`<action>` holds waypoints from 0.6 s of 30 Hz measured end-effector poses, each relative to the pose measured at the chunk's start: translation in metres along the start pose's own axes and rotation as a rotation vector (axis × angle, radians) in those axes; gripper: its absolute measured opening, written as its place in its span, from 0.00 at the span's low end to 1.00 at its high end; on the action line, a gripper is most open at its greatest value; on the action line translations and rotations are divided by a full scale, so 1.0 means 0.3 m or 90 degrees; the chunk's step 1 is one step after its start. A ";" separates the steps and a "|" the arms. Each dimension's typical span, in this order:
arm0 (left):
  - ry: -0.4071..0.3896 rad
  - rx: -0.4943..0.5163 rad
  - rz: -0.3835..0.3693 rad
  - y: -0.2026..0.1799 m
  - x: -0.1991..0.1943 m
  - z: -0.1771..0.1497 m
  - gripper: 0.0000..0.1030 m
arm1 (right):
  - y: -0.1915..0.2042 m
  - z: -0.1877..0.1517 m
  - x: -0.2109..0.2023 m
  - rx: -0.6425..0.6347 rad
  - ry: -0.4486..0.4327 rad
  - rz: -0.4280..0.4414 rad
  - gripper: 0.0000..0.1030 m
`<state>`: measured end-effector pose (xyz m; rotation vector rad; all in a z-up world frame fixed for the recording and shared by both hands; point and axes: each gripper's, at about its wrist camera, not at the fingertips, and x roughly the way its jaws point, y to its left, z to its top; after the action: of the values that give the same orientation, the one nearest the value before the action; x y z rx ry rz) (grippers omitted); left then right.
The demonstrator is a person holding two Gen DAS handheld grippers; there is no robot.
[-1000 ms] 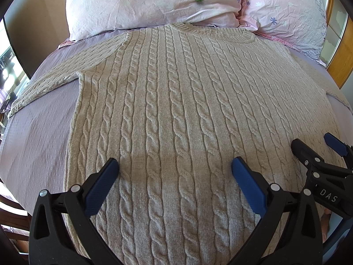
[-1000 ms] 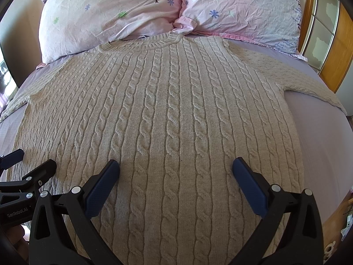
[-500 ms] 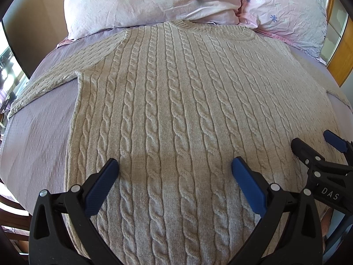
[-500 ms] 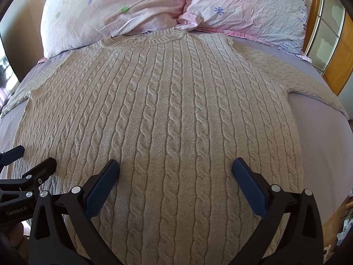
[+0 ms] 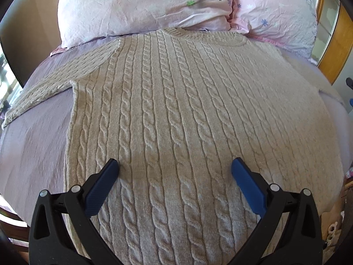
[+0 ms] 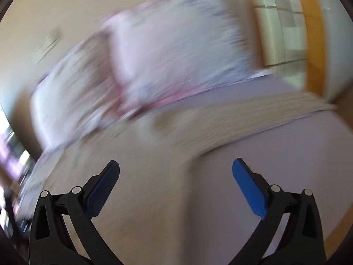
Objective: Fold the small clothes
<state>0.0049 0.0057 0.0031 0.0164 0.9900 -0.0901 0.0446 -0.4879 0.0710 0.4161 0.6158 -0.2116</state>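
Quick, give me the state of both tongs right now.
Left tongs: open, holding nothing, over the sweater.
Right tongs: open, holding nothing; view heavily blurred.

1. A beige cable-knit sweater lies flat, front up, on a lilac bedsheet, and serves here as the landmark.
2. Its ribbed collar touches the lower edges of 2 pillows: a pale floral pillow beyond the collar to the left, a pink pillow beyond it to the right.
3. The sweater's left sleeve stretches out sideways across the sheet.
4. The left gripper hangs over the sweater's lower body, jaws spread wide, its blue pads holding nothing.
5. A wooden frame stands past the sweater's right shoulder.
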 end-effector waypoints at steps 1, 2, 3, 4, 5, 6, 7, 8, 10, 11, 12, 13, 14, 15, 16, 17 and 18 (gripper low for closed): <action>-0.008 -0.018 -0.024 0.019 -0.003 0.009 0.98 | -0.080 0.041 0.012 0.041 -0.009 -0.032 0.92; -0.016 -0.037 -0.048 0.037 -0.008 0.018 0.98 | -0.203 0.099 0.038 0.111 -0.013 -0.067 0.85; -0.027 -0.057 -0.076 0.057 -0.015 0.025 0.98 | -0.272 0.127 0.060 0.154 -0.009 -0.081 0.69; -0.047 -0.090 -0.116 0.088 -0.026 0.033 0.98 | -0.363 0.157 0.093 0.212 0.005 -0.095 0.57; -0.066 -0.114 -0.140 0.110 -0.037 0.038 0.98 | -0.404 0.166 0.108 0.241 0.012 -0.103 0.52; -0.090 -0.138 -0.162 0.133 -0.050 0.040 0.98 | -0.467 0.180 0.138 0.289 0.022 -0.111 0.48; -0.133 -0.166 -0.190 0.163 -0.073 0.038 0.98 | -0.519 0.190 0.167 0.325 0.032 -0.113 0.45; -0.166 -0.183 -0.201 0.184 -0.090 0.034 0.98 | -0.573 0.195 0.205 0.360 0.047 -0.121 0.43; -0.222 -0.203 -0.186 0.220 -0.125 0.026 0.98 | -0.619 0.190 0.247 0.394 0.061 -0.122 0.36; -0.239 -0.205 -0.163 0.236 -0.140 0.026 0.98 | -0.636 0.181 0.267 0.412 0.069 -0.123 0.34; -0.250 -0.207 -0.139 0.252 -0.152 0.026 0.98 | -0.651 0.175 0.281 0.425 0.072 -0.120 0.29; -0.256 -0.211 -0.125 0.266 -0.156 0.026 0.98 | -0.651 0.174 0.284 0.427 0.062 -0.127 0.23; -0.263 -0.222 -0.113 0.290 -0.164 0.025 0.98 | -0.659 0.183 0.288 0.425 0.059 -0.138 0.20; -0.268 -0.233 -0.109 0.312 -0.166 0.023 0.98 | -0.667 0.184 0.292 0.424 0.057 -0.143 0.11; -0.272 -0.244 -0.116 0.348 -0.174 0.021 0.98 | -0.667 0.182 0.293 0.423 0.058 -0.144 0.09; -0.275 -0.252 -0.125 0.379 -0.183 0.015 0.98 | -0.656 0.188 0.290 0.415 0.054 -0.151 0.08; -0.277 -0.260 -0.126 0.407 -0.186 0.012 0.98 | -0.606 0.200 0.263 0.385 0.032 -0.154 0.08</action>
<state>-0.0123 0.1311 0.0485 -0.4597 0.5583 -0.0678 0.0815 -0.6826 0.0109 0.9328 0.6458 -0.6271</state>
